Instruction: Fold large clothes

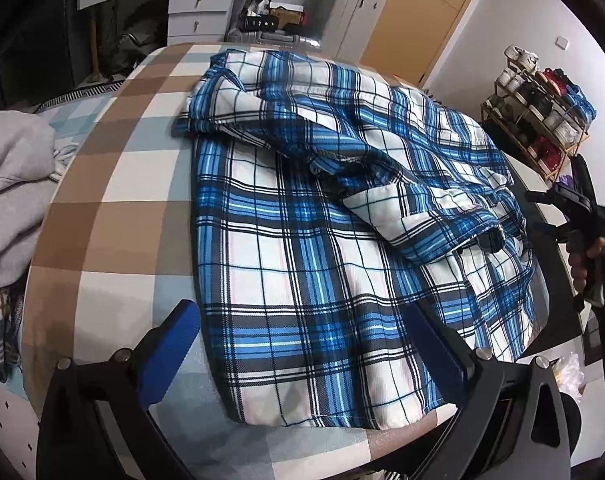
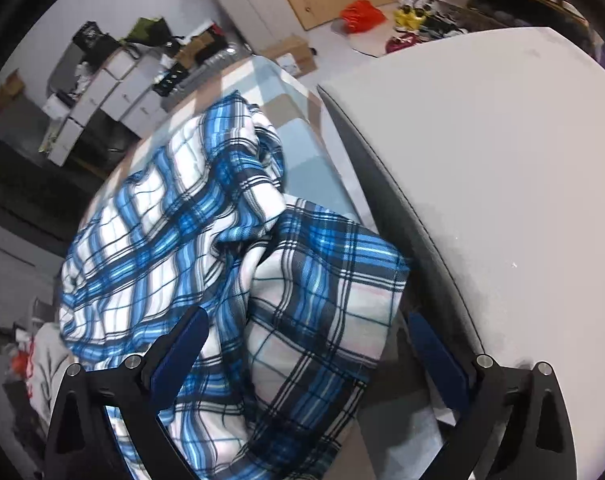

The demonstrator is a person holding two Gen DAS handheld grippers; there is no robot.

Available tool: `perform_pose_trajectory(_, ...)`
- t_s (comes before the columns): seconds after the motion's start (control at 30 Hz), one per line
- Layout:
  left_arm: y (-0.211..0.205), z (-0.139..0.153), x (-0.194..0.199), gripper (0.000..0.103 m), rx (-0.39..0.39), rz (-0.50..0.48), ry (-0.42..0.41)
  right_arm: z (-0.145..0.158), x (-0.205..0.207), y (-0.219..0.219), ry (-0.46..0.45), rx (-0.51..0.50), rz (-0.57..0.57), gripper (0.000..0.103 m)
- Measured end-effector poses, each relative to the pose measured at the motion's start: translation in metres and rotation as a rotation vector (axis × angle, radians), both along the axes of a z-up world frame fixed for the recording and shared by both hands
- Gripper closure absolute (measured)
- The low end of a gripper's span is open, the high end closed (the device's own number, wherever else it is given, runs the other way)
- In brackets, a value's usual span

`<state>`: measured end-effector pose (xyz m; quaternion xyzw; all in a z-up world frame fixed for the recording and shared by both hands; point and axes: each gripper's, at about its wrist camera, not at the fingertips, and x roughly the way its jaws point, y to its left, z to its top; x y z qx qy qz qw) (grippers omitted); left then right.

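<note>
Two grippers: both hang over the same garment, each with its jaws spread wide and nothing pinched between the blue pads
Plaid shirt [image 1: 302,240]: a large blue, white and black checked shirt lies on the checked bed cover [image 1: 114,184], its near half flat, its far half bunched, with a sleeve thrown across the right side
Shirt in the right wrist view [image 2: 230,248]: rumpled in the middle of the picture, one flat flap reaching right toward the edge of a grey surface
Left gripper [image 1: 302,344]: jaws apart above the near hem; the left pad is over the bed cover just beside the shirt's left edge, the right pad over the plaid cloth
Right gripper [image 2: 306,360]: jaws apart, left pad over the crumpled cloth, right pad near the grey table [image 2: 502,160]; whether either pad touches fabric I cannot tell
Right gripper from the left camera [image 1: 578,208]: at the far right edge, gripped by a hand [image 1: 590,260]
Grey garment [image 1: 14,184]: heaped at the left, apart from the shirt
Shoe rack [image 1: 542,120]: far right, against the wall
</note>
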<state>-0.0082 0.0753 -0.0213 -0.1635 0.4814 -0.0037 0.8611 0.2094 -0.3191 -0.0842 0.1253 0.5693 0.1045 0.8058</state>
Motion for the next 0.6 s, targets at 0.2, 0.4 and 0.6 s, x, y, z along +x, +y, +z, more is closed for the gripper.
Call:
perform_pose_trajectory(0.2, -0.003, 0.001, 0.002, 0.003, -0.032, -0.028, 0.003, -0.005, 0.005, 0.016, 0.086, -0.057, -0.026, 0.029)
perform_pose_trajectory(0.4, -0.003, 0.006, -0.003, 0.003, -0.054, -0.034, -0.02, -0.013, 0.012, 0.011, 0.118, -0.037, -0.117, 0.045)
perform_pose_trajectory(0.6, -0.003, 0.007, -0.004, 0.003, -0.066, -0.038, -0.023, -0.01, 0.012, 0.014, 0.12, -0.14, -0.144, 0.047)
